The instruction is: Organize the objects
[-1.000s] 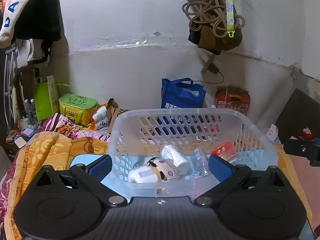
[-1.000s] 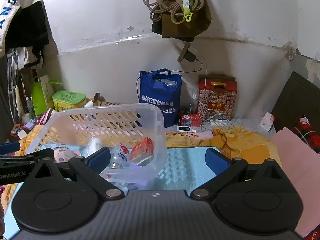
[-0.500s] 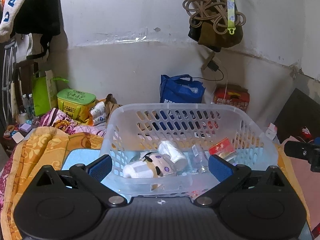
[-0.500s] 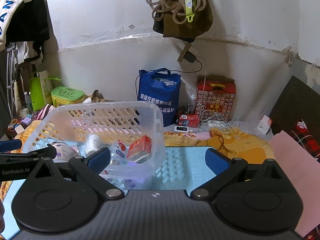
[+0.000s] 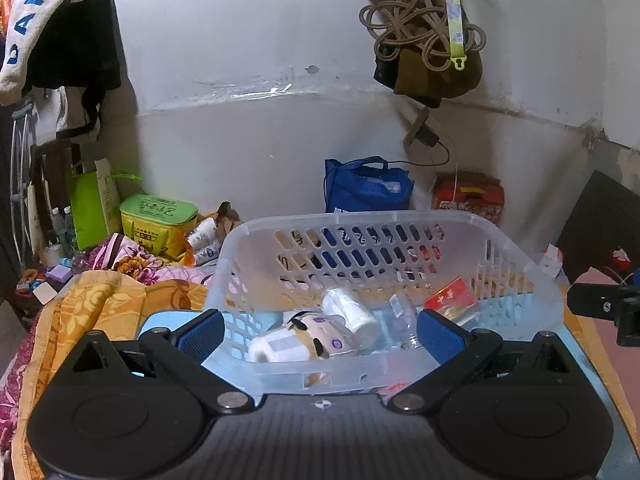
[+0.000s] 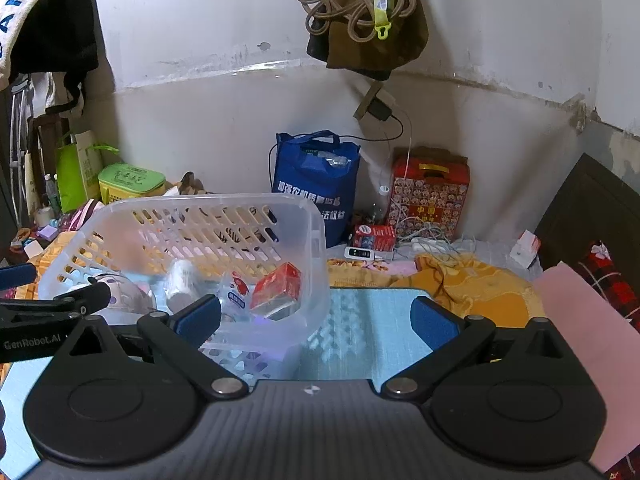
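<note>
Plastic basket (image 5: 384, 372) holds a roll (image 5: 350, 314), toy (image 5: 320, 336) and red box (image 5: 450, 300); both claws, left (image 5: 322, 330) and right (image 6: 316, 318), gape empty. Best approach: reach over the rim, straight down.

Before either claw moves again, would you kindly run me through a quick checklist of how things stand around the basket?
1. Left claw open and empty: ok.
2. Right claw open and empty: ok.
3. Basket upright on the blue mat: ok.
4. Red box, bottle, paper roll and plush toy all inside the basket: ok.
5. Loose items left on the mat to collect: none visible; behind the claws, cannot tell.
6. Left claw clear of the basket's near rim: cannot tell, rim sits between its fingers.
</note>
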The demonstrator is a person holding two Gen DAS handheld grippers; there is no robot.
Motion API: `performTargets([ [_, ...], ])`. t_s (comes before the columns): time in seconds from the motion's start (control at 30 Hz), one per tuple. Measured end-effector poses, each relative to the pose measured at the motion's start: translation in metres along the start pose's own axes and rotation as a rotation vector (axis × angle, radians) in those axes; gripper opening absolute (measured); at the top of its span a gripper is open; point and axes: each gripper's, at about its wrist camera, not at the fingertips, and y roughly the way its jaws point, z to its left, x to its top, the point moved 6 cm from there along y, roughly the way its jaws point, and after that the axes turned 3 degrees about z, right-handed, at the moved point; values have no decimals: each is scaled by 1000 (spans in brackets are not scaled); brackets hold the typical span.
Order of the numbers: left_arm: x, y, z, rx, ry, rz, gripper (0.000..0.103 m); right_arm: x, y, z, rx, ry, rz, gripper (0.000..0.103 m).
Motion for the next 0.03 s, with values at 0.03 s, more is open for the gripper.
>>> performTargets([
  [0.03,0,0,-1,0,1,2,103,0,1,-1,2,5,4,103],
])
